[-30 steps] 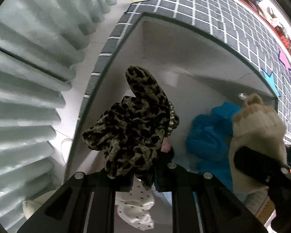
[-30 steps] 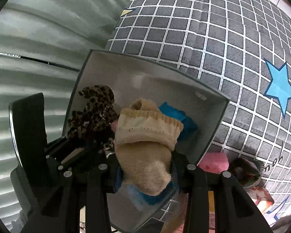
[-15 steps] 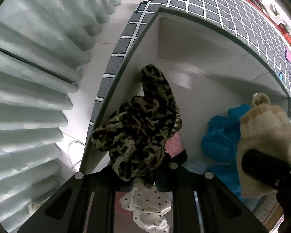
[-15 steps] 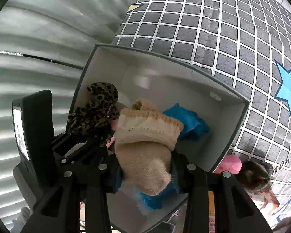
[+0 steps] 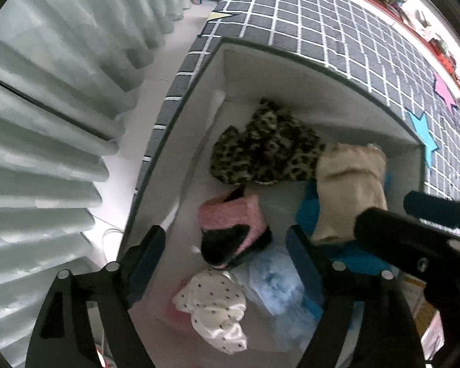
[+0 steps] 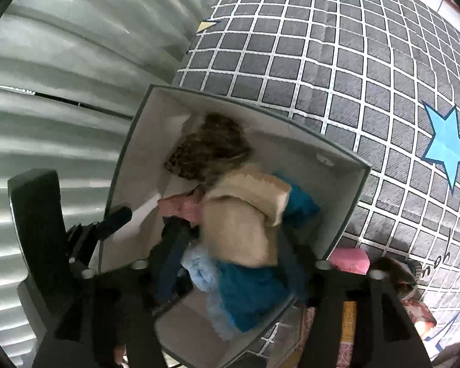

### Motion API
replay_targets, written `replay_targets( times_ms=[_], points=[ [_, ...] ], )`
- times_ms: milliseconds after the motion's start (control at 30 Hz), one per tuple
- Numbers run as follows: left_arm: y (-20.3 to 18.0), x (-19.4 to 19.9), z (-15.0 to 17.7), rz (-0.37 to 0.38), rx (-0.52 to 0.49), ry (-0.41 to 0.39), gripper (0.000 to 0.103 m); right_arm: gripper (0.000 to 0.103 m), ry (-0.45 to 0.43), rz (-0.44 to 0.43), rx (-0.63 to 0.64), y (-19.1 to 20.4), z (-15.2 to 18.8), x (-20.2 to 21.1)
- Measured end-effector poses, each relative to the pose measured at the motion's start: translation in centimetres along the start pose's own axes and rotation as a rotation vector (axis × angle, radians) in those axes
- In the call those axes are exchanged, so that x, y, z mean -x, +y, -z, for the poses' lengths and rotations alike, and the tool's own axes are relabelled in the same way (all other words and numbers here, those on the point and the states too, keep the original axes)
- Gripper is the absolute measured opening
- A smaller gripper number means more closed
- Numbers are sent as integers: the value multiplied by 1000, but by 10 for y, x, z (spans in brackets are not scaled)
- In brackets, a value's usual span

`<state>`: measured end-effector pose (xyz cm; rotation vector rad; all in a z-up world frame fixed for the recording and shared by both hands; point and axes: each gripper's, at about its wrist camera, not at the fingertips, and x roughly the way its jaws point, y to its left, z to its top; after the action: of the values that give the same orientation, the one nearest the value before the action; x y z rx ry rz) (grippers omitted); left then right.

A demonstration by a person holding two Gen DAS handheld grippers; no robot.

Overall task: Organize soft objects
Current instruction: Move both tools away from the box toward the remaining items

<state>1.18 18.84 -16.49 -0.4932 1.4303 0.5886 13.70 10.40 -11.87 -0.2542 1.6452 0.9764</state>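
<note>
My left gripper (image 5: pixel 227 245) hung straight down over the white box (image 5: pixel 294 70), jaws opening, nothing pinched between them. The leopard-print scrunchie (image 5: pixel 265 150) lay loose on the box floor at about twelve o'clock from the jaws, apart from both fingers. Directly below sat a pink fuzzy piece (image 5: pixel 230 217), and toward six o'clock a white dotted cloth (image 5: pixel 214 306) with pale blue fabric (image 5: pixel 273 279) just beside it. My right gripper (image 6: pixel 233 260) angled down into the same box, jaws also opening; the beige knit sock (image 6: pixel 242 214) sat between the fingers, blurred, resting on the teal cloth (image 6: pixel 251 297). Whether the pads touched it, I could not tell.

Judgement: all of it was light, limp and compressible, nothing fragile. Best hold is a bunched fold or the sock's thick cuff; single layers would likely slip.
</note>
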Motion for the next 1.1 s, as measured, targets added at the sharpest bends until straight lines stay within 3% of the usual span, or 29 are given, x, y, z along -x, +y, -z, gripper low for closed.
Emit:
replay_targets(
  times_ms=[100,133,200,367,533,667,800,967,1100],
  points=[
    [-4,10,4,32,5,14,88,81,-9,2,4,-1,2,8],
    [-6,12,5,47,3,19,88,91,-13,2,1,-2,2,12],
    [-7,20,7,110,7,33,88,101,-37,5,-7,-6,3,24],
    [-6,42,5,215,10,22,88,101,-89,-34,-56,-36,2,64],
    [-19,60,1,279,-29,30,89,101,-99,2,-151,-89,9,88],
    [-40,66,-5,307,-75,44,89,101,-40,60,-247,-131,20,77],
    [-63,68,-10,333,-106,66,89,101,39,57,-328,-167,38,54],
    [-93,75,-15,341,-160,67,89,101,122,47,-380,-189,48,25],
    [-123,80,-24,390,-207,66,89,101,174,46,-384,-198,53,1]
  ],
)
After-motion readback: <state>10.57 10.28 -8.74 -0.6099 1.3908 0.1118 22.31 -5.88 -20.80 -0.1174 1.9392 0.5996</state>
